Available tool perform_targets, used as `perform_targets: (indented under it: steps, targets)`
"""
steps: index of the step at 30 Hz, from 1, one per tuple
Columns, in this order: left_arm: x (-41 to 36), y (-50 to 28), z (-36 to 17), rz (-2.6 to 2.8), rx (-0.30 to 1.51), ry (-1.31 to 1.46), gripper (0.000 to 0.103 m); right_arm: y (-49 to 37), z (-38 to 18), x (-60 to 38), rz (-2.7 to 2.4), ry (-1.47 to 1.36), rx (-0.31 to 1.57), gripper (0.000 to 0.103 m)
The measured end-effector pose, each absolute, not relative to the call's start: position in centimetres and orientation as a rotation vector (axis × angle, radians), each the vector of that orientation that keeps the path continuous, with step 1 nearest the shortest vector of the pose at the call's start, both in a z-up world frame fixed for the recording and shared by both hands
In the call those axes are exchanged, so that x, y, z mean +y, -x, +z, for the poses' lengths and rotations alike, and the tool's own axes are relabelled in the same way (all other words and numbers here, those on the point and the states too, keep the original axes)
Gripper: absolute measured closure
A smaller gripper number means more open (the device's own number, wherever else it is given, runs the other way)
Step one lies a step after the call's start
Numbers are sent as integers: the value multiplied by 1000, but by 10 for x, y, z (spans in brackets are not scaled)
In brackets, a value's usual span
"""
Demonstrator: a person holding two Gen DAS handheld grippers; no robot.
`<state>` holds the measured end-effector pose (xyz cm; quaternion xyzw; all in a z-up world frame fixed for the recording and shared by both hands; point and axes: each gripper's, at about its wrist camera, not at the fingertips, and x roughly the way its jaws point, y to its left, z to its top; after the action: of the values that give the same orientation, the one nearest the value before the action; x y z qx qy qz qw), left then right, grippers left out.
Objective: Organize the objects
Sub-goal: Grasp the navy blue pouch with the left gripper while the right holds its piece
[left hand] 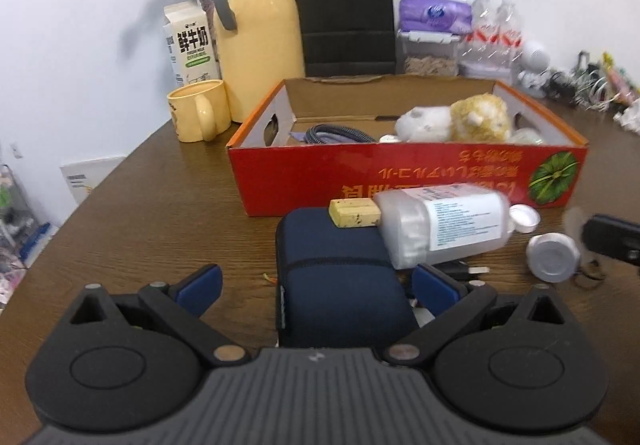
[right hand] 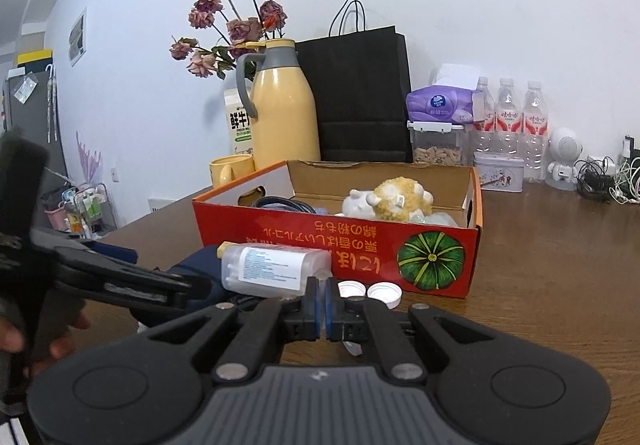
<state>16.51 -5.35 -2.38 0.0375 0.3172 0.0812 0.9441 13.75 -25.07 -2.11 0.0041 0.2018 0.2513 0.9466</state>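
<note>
Left wrist view: left claw (left hand: 316, 285) wide apart, straddling dark navy zip fabric case (left hand: 340, 277) on brown wooden table (left hand: 140, 229), pads not pressing yet. Clear plastic cotton-swab tub (left hand: 440, 225) and yellow eraser block (left hand: 354, 212) resting on case's far end, just in front of red cardboard box (left hand: 400, 177) w/ plush sheep (left hand: 456, 119) inside. Looks like approach-to-grasp step; next move prob needs squeeze on case w/o tipping tub.

Right wrist view: right claw (right hand: 322, 305) pressed together, empty, near two white caps (right hand: 384, 292).
</note>
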Motion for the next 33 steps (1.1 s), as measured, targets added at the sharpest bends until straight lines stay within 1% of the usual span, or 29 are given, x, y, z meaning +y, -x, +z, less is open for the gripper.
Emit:
perform_targets:
  steps: [4,6,8,10,15,20,33]
  targets:
    - [-58,-177,-30,197,668,-102,0,-140,-24,-253,518,-24,415,101]
    - [-61,-179,-32,194,674,-111,5,-141,-26,-253,523,-27,421,101]
    - [-63,-182,-34,184,683,-115,18,-141,-27,-253,529,-26,424,101]
    - [-66,-184,-36,161,696,-115,27,-141,-28,-253,532,-24,423,101]
    - [-69,-186,-39,155,695,-130,29,-140,-29,-253,536,-22,421,101]
    - [-64,-181,-33,129,679,-112,38,-139,-29,-252,534,-20,420,101]
    - [-43,-146,-12,87,658,-66,39,-138,-31,-251,510,-3,417,101]
